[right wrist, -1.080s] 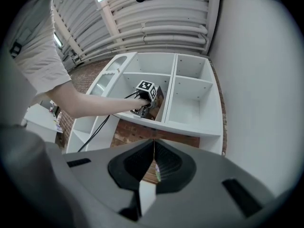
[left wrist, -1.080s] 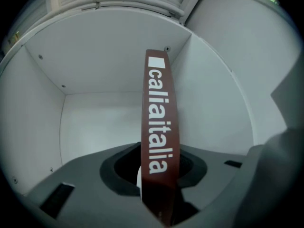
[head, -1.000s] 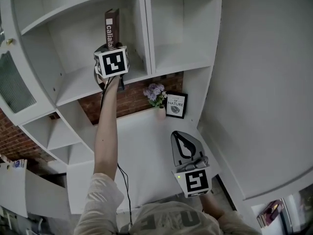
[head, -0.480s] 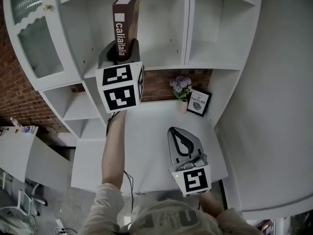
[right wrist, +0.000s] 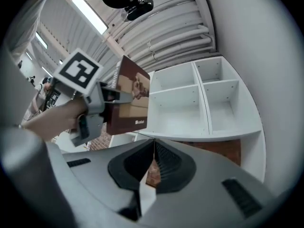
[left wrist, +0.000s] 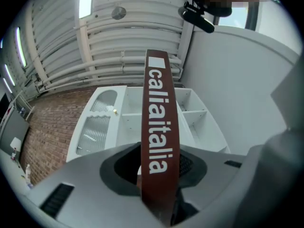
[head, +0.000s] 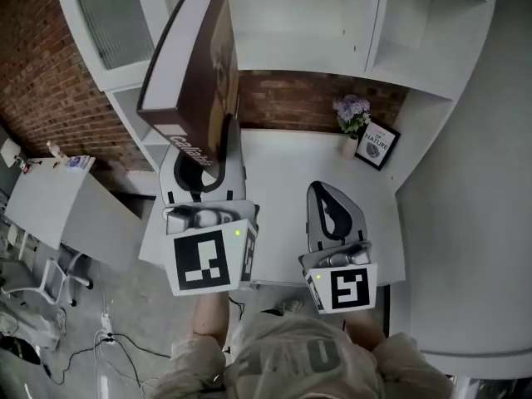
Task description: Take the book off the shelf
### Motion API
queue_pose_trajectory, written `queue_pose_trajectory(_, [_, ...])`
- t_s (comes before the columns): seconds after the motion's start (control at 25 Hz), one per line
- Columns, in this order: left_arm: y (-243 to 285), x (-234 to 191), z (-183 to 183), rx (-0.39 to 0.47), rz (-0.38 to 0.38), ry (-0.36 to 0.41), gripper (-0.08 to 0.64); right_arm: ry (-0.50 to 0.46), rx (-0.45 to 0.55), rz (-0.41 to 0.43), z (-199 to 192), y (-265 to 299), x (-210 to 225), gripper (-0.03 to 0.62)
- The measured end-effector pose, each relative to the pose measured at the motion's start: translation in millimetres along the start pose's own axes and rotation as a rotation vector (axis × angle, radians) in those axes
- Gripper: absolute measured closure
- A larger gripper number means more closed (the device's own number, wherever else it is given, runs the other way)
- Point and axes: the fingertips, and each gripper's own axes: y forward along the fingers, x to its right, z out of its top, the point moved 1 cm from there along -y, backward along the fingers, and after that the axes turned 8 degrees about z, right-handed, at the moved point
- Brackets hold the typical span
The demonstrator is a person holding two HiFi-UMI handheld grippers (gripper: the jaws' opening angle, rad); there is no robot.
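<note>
A brown book (head: pixel 193 65) with white spine lettering is out of the white shelf unit (head: pixel 366 32) and held up in front of it. My left gripper (head: pixel 202 166) is shut on its lower end, above the desk's left part. In the left gripper view the spine (left wrist: pixel 160 132) stands upright between the jaws, with the empty shelves (left wrist: pixel 137 120) behind. My right gripper (head: pixel 328 196) hangs over the desk's right part, shut and holding nothing. The right gripper view shows its jaws (right wrist: pixel 152 161) meeting, the book (right wrist: pixel 130 101) at the left and empty shelf compartments (right wrist: pixel 190 106) ahead.
Below the shelves lies a white desk (head: pixel 283 160) against a brick wall (head: pixel 291 98). At its back right stand a small vase of purple flowers (head: pixel 351 116) and a framed print (head: pixel 378 144). A glass-fronted cabinet door (head: pixel 112 15) is at upper left, another table (head: pixel 50 206) at left.
The left gripper has drawn the book out of the shelf compartment and back toward the person. The head view has swung down toward the desk. The right gripper has stayed shut.
</note>
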Motion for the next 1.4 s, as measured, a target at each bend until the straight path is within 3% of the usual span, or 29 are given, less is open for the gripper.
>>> queue_pose_trajectory(0.16, [-60.5,-9.3,-24.9,-0.036,0.045,-0.046,0.419,0.016,0.03,0.004,9.5,-2.6,-11.2,0.575])
queue_pose_trajectory(0.44, [-109.9,-16.1,-48.8,-0.074,0.102,-0.03,0.419,-0.001,0.005,0.029,4.7,-6.9,-33.5,0.577])
queue_pose_trajectory(0.88, [-108.1,-15.8,-51.0,-0.099,0.115,-0.009,0.419,0.017,-0.014,0.009,-2.5,-10.6,-29.2,0.577])
queue_pose_trajectory(1.4, [-93.1,4.5,-60.3,-0.129,0.077,-0.005,0.419,0.037,-0.039,0.002,-10.6,-5.0,-12.1,0.577])
